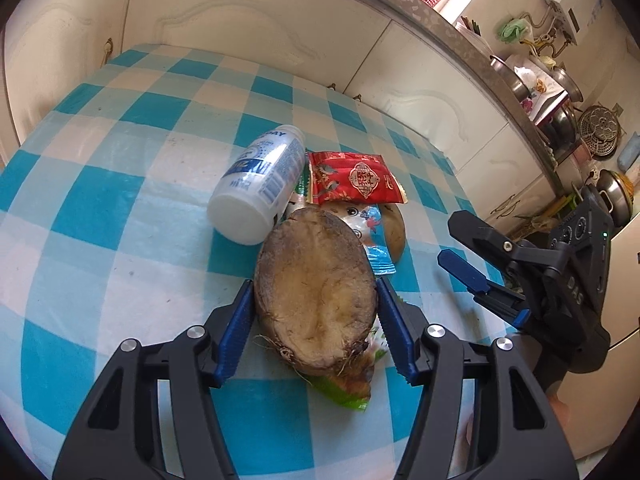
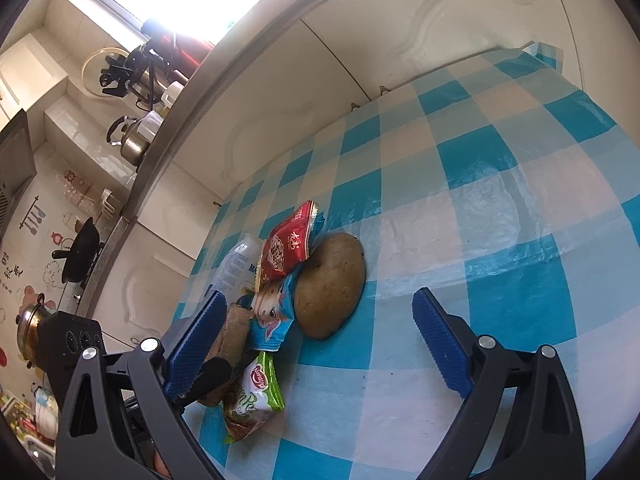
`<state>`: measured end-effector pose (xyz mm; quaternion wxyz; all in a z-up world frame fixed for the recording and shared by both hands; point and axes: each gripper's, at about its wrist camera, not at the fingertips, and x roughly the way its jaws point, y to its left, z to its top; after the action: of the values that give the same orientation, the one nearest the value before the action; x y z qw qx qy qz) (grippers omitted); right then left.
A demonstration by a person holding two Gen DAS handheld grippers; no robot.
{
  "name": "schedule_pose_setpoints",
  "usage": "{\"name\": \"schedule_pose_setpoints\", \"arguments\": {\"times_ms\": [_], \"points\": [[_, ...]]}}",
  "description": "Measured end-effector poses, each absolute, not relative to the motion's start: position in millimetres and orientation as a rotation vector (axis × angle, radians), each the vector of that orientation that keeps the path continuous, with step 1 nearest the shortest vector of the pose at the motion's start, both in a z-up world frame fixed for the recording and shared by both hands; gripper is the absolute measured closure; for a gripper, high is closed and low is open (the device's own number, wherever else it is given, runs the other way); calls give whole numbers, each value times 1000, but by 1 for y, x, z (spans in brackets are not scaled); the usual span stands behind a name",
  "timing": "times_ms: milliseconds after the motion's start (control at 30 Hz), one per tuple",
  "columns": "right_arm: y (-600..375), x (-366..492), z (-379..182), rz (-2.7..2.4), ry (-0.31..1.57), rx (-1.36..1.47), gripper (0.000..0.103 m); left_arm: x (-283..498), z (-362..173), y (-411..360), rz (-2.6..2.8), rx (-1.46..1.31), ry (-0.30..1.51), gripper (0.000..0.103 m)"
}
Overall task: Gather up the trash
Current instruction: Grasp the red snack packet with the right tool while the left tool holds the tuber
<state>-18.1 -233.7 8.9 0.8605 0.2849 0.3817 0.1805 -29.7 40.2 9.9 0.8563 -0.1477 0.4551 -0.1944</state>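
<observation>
A: Brown, fibrous cut root, taro by the look (image 1: 316, 292); sits between the left gripper (image 1: 316, 316) pads, both blue pads (image 1: 240, 320) touching its flanks; jaws closed onto it, about half their span. Lifted or resting on the cloth? cannot tell.

B: Cut face toward the camera?

A: Yes; gripped across the narrow width, probably because the long axis would not fit between the fingers; rootlets hang at the near end, over a green snack wrapper (image 2: 252, 396).

B: Rest of the trash?

A: All heaped together near the middle of the blue-and-white checked tablecloth (image 1: 100, 208); white plastic bottle (image 1: 260, 184) on its side, touching the taro's far edge; red sachet (image 1: 352, 178) lying on the heap just beside the bottle; blue cartoon wrapper (image 2: 272, 320) under it; a second brown piece, rounded skin side up (image 2: 330, 286), on the right of the heap.

B: Right gripper?

A: Right gripper (image 2: 320, 320) wide open, holding nothing; hovers just beside the heap, fingers either side of the rounded piece's near end but clear of it; my guess, staged for that one next.

B: Bin?

A: None in view; cupboard doors (image 1: 248, 12) behind the table.
</observation>
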Motion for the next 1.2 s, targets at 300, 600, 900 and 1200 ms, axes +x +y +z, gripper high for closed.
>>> {"name": "schedule_pose_setpoints", "arguments": {"times_ms": [300, 600, 900, 1200], "points": [[-211, -22, 20, 396, 765, 484, 10, -51, 18, 83, -389, -336, 924, 42], [-188, 0, 31, 325, 799, 385, 10, -60, 12, 126, -321, -354, 918, 42], [-135, 37, 20, 278, 891, 52, 10, -58, 13, 149, -302, -381, 900, 42], [-118, 54, 14, 209, 844, -107, 10, -57, 9, 154, -300, -396, 904, 42]]}}
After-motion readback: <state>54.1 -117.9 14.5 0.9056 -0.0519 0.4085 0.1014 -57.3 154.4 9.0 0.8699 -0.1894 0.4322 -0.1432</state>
